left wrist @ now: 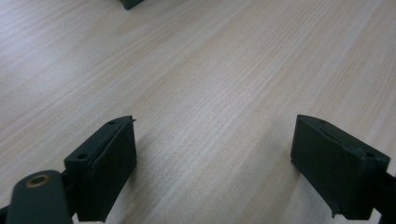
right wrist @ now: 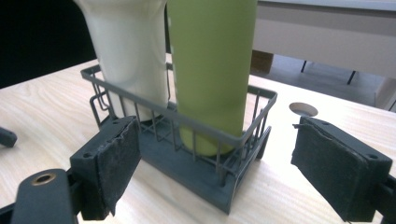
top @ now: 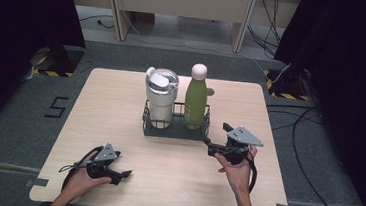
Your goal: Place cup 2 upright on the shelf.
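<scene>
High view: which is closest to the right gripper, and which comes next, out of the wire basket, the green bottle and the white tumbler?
From the right gripper, in the high view:
1. Wire basket: its near right corner sits just beside the jaws.
2. Green bottle: stands in the basket's right half.
3. White tumbler: stands in the basket's left half, farthest away.

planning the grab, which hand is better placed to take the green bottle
Right. The right gripper sits open beside the rack, facing the green bottle. The left gripper rests far back, facing bare table.
</scene>
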Tool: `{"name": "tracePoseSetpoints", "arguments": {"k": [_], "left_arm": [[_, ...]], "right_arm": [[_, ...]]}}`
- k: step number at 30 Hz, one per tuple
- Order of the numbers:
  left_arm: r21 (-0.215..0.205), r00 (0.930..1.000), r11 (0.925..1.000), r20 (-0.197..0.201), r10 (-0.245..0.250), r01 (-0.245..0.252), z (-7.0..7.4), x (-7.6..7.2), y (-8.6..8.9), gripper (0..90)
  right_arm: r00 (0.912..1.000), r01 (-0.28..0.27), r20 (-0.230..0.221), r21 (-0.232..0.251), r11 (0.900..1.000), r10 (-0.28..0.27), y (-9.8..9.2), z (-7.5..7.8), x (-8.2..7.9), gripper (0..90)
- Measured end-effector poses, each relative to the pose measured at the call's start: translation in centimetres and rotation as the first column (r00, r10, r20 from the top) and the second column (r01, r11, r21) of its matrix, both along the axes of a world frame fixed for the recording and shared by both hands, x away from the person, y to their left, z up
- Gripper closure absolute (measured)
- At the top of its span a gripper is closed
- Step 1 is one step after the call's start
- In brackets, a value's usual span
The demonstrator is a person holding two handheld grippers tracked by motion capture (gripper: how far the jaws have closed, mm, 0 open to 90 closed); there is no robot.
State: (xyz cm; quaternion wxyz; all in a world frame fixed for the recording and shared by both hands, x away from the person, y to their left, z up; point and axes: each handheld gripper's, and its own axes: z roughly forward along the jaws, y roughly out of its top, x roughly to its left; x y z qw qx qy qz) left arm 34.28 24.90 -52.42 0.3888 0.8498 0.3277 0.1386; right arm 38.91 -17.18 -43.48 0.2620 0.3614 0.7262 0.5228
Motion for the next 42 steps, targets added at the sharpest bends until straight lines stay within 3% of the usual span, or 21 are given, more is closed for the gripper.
{"name": "tracePoseSetpoints", "arguments": {"k": [5, 11, 16, 20, 25, 33, 39, 42], "left_arm": [[0.0, 1.0, 1.0, 0.0, 0.0, 0.0, 0.0, 0.0, 0.0, 13.6], [-0.001, 1.0, 1.0, -0.001, 0.0, 0.0, 0.0, 0.0, 0.0, 13.5], [0.0, 1.0, 1.0, -0.001, 0.0, 0.0, 0.0, 0.0, 0.0, 13.5], [-0.001, 1.0, 1.0, -0.001, 0.0, 0.0, 0.0, 0.0, 0.0, 13.6], [-0.001, 1.0, 1.0, -0.001, 0.0, 0.0, 0.0, 0.0, 0.0, 13.6], [-0.001, 1.0, 1.0, 0.0, 0.0, 0.0, 0.0, 0.0, 0.0, 13.6], [-0.001, 1.0, 1.0, -0.001, 0.0, 0.0, 0.0, 0.0, 0.0, 13.6], [-0.001, 1.0, 1.0, -0.001, 0.0, 0.0, 0.0, 0.0, 0.0, 13.6]], "right_arm": [[0.9999, -0.013, -0.001, -0.01, 1.0, 0.013, -0.2, -0.3, -0.7, 15.1], [0.9992, -0.023, -0.034, -0.039, 0.999, 0.021, -0.4, -1.2, -1.3, 15.0], [0.998, -0.035, -0.054, -0.01, 0.999, 0.034, -0.8, -1.9, -2.0, 15.1], [0.997, -0.043, -0.065, -0.015, 0.999, 0.042, -0.6, -2.4, -2.6, 15.1], [0.9951, -0.046, -0.09, -0.059, 0.997, 0.04, -0.2, -3.3, -3.0, 15.2], [0.991, -0.06, -0.122, -0.043, 0.997, 0.054, -0.1, -4.2, -3.6, 15.1], [0.992, -0.067, -0.111, -0.061, 0.996, 0.06, -0.2, -4.2, -4.2, 15.1], [0.9891, -0.069, -0.134, -0.052, 0.996, 0.062, -0.4, -4.7, -4.4, 15.1]]}}
